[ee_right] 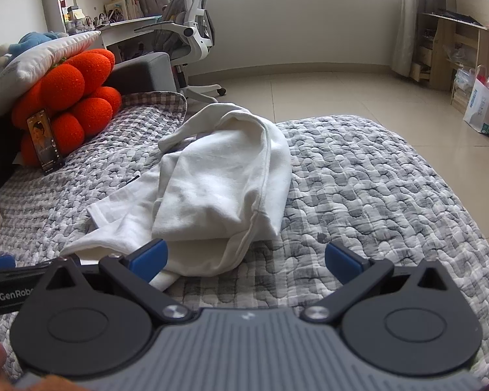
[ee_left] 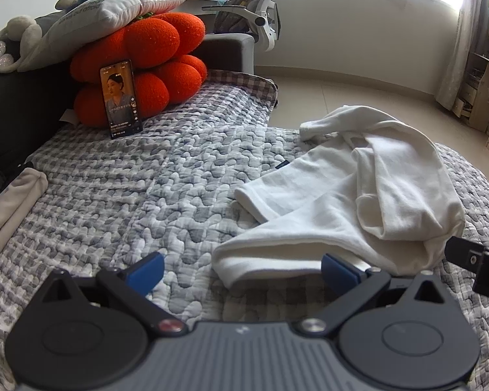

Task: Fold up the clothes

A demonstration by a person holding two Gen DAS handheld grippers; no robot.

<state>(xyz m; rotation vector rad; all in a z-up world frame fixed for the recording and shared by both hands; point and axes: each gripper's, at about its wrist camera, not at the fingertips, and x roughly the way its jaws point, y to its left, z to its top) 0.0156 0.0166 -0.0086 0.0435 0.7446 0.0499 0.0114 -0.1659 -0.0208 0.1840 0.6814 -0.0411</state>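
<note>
Bedroom, grey checked quilt [ee_right: 358, 176] on the bed, desk chair [ee_right: 195, 29] and orange cushion [ee_left: 146, 65] behind, phone [ee_left: 121, 97] propped against it. Your white garment [ee_right: 218, 179] lies rumpled mid-quilt, partly doubled over itself, near edge just ahead of both tools. Left tool [ee_left: 241, 272] has its jaws apart, nothing held; right tool [ee_right: 244, 260] likewise apart and empty. Fabric looks like soft, light, limp knit: expect it to sag and drag, not slide. Pinch hems or corners through a single layer, e.g. the near folded edge [ee_left: 264, 257], and lift wide to spread it.
</note>
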